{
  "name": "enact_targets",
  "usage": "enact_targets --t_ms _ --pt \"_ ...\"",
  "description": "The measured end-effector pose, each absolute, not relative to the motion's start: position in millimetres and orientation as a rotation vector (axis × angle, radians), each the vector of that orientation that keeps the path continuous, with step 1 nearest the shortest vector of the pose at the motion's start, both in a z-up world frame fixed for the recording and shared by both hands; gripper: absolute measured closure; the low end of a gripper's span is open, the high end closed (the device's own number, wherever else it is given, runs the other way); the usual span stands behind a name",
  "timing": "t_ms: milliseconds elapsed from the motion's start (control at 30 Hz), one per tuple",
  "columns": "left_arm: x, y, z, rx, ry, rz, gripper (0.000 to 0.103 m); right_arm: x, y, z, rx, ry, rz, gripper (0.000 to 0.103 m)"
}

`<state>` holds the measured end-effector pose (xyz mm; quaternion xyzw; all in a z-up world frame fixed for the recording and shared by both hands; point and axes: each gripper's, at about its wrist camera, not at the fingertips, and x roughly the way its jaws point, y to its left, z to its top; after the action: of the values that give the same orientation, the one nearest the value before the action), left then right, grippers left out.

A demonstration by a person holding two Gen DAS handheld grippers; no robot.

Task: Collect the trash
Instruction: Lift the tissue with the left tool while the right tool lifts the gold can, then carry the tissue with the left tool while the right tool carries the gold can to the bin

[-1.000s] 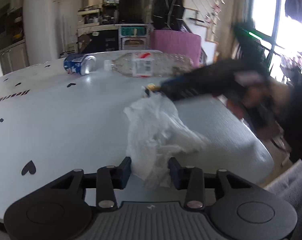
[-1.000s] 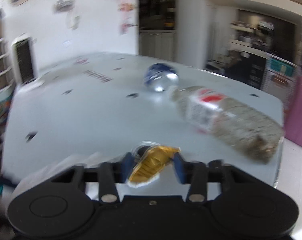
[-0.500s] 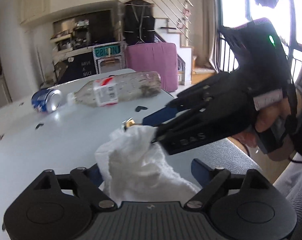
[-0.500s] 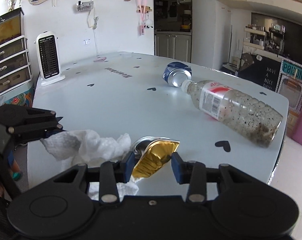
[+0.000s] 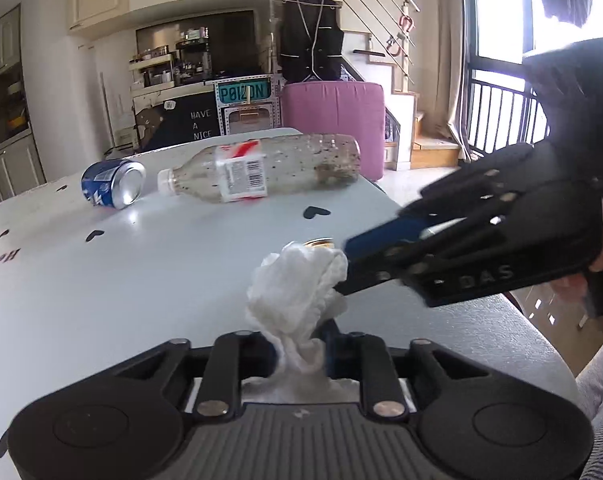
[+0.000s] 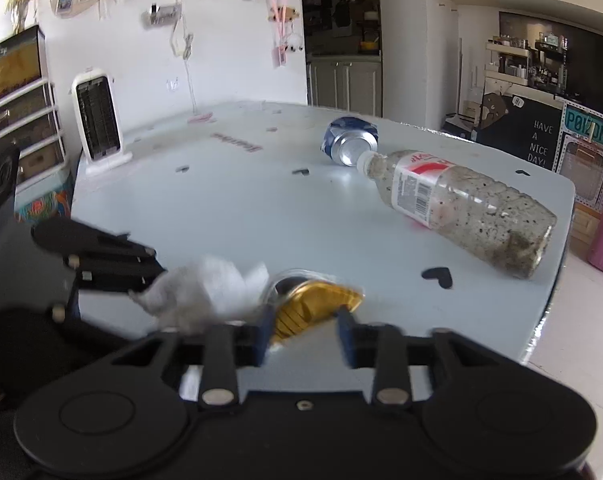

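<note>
White heater (image 6: 97, 120) stands on the heart-dotted table (image 6: 241, 208).

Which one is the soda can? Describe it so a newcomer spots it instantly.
On the white table with black hearts, look toward the far side. The soda can lies on its side at the plastic bottle's capped end. It alone is blue metal.

Bottle (image 6: 461, 204), can (image 6: 351, 142) beyond bare table (image 6: 229, 208)

Light: you get bright daylight from the window (image 5: 501, 56) | glare: blown-out panes | blur: slight | edges: fisheye-bent, dark corners
</note>
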<state>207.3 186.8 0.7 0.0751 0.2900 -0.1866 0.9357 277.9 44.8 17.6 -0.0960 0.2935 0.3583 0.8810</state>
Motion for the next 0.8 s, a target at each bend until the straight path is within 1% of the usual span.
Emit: enact_targets --t_ms 200,233,267,300,333,367,500,733,800 --pt "205.2 199.9 1.3 0.105 0.591 -0.358 0.086 275.3 33.6 15.5 -0.236 0.622 0.716 0.075" --pt "204.1 202.6 1.4 0.095 0.591 -0.356 0.086 274.3 31.7 16.3 -0.232 0.612 0.714 0.073" --pt "204.0 205.4 1.5 0.085 0.593 -0.355 0.086 272.4 30.4 17.8 -0.239 0.588 0.718 0.066" --pt "203.2 207.7 1.7 0.077 0.595 -0.356 0.086 270.2 30.4 19.2 -0.267 0.564 0.726 0.061" --pt "203.0 210.3 1.9 0.070 0.597 -0.355 0.086 269.0 31.9 20.6 -0.309 0.544 0.734 0.054" --pt "203.1 212.8 2.2 0.065 0.599 -0.354 0.086 269.0 35.0 21.5 -0.359 0.526 0.738 0.051" --pt "206.1 220.4 3.1 0.055 0.604 -0.349 0.086 277.2 55.9 19.3 -0.584 0.503 0.783 0.051" --pt "211.5 228.4 2.9 0.034 0.613 -0.383 0.086 289.3 79.1 19.4 -0.659 0.483 0.932 0.051" --pt "212.8 230.7 2.8 0.032 0.613 -0.388 0.086 287.2 87.0 15.0 -0.703 0.453 0.971 0.053"
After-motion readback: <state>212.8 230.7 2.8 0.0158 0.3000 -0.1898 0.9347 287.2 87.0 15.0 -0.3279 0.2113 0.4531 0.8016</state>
